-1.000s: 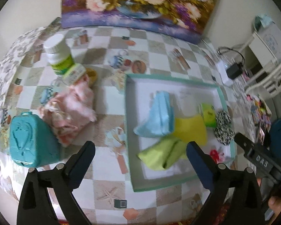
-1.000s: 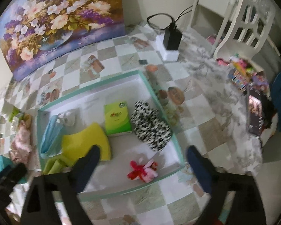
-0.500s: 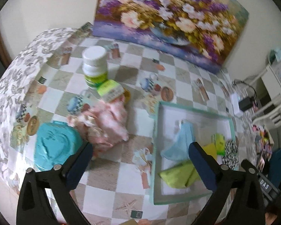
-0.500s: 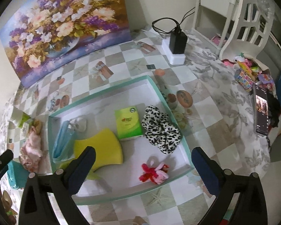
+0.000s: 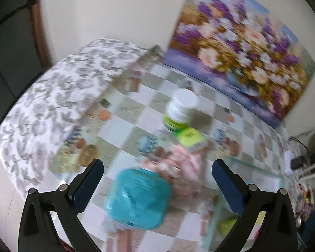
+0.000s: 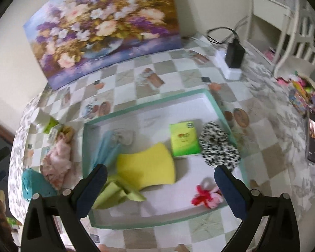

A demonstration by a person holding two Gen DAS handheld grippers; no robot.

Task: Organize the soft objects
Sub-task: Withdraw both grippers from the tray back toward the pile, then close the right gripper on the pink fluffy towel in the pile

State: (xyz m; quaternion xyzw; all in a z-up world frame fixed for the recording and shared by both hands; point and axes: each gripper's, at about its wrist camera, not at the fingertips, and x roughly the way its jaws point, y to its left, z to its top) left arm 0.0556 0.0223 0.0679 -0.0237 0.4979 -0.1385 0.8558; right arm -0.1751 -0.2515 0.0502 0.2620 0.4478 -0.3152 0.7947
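A teal-rimmed white tray (image 6: 217, 105) holds a blue cloth (image 6: 104, 150), a yellow sponge (image 6: 147, 168), a light green cloth (image 6: 117, 193), a green tissue pack (image 6: 183, 139), a black-and-white spotted scrunchie (image 6: 219, 149) and a red-pink bow (image 6: 206, 195). Left of the tray lie a pink cloth (image 6: 56, 161), which also shows in the left wrist view (image 5: 184, 168), and a teal case (image 5: 138, 197). My left gripper (image 5: 157, 175) is open and empty above the teal case. My right gripper (image 6: 160, 177) is open and empty above the tray's front half.
A white bottle with a green label (image 5: 180, 109) and a small green-lidded box (image 5: 191, 137) stand behind the pink cloth. A flower painting (image 6: 103, 27) leans on the wall. A black charger on a white power strip (image 6: 234, 52) sits at the back right. A white chair (image 6: 300, 33) stands beside the table.
The left gripper has swung left and away from the tray, now over the teal case and pink cloth; its view is blurred. The right gripper has barely shifted above the tray.
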